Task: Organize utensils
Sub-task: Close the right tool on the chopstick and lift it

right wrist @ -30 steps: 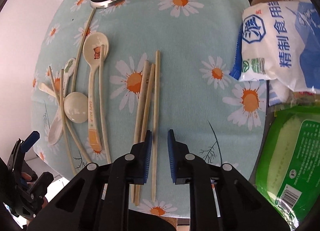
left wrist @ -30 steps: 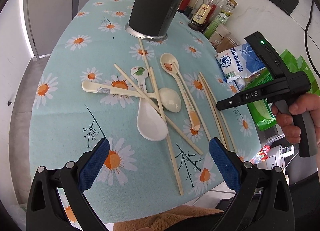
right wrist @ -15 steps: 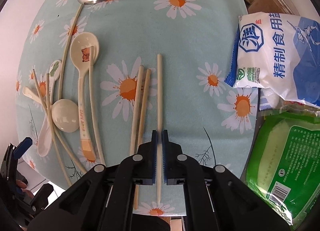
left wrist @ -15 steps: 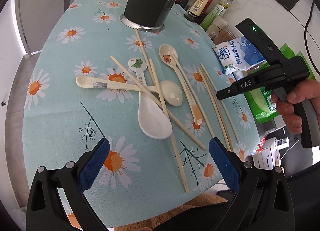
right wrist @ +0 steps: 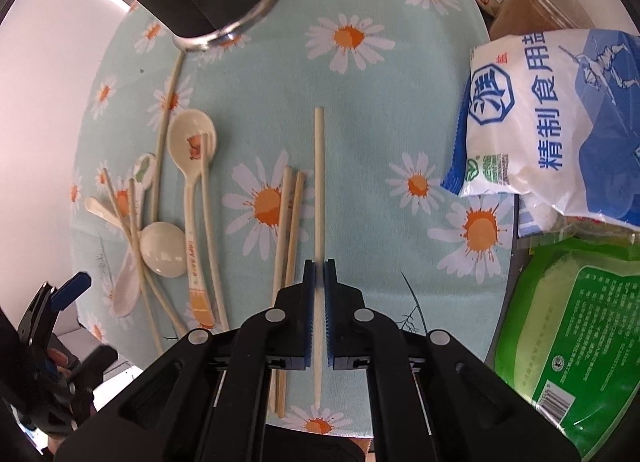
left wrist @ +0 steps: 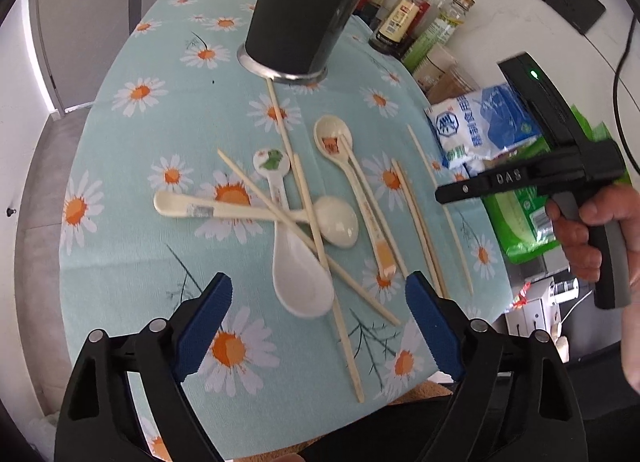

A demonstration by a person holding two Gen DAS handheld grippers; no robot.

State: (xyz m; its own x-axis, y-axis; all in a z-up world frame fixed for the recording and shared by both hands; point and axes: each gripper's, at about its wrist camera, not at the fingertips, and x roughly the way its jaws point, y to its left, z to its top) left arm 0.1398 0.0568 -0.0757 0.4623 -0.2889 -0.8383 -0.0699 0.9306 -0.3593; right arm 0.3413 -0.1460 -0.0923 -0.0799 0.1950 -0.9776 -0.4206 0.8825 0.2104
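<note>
Tablecloth [left wrist: 120,246] behind cropped dark holder [left wrist: 304,10]

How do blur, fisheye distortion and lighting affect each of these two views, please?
Left wrist view: the daisy-print tablecloth bulges like a dome, the white ceramic spoon looks slightly motion-smeared, and daylight is even. Right wrist view: the pale wooden chopstick and blue-padded fingers are sharp, the edges curve, and the upper-left corner is washed out.

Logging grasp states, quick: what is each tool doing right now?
Left tool: open, holding nothing, just been closing slightly.
Right tool: shut on a single chopstick.
</note>
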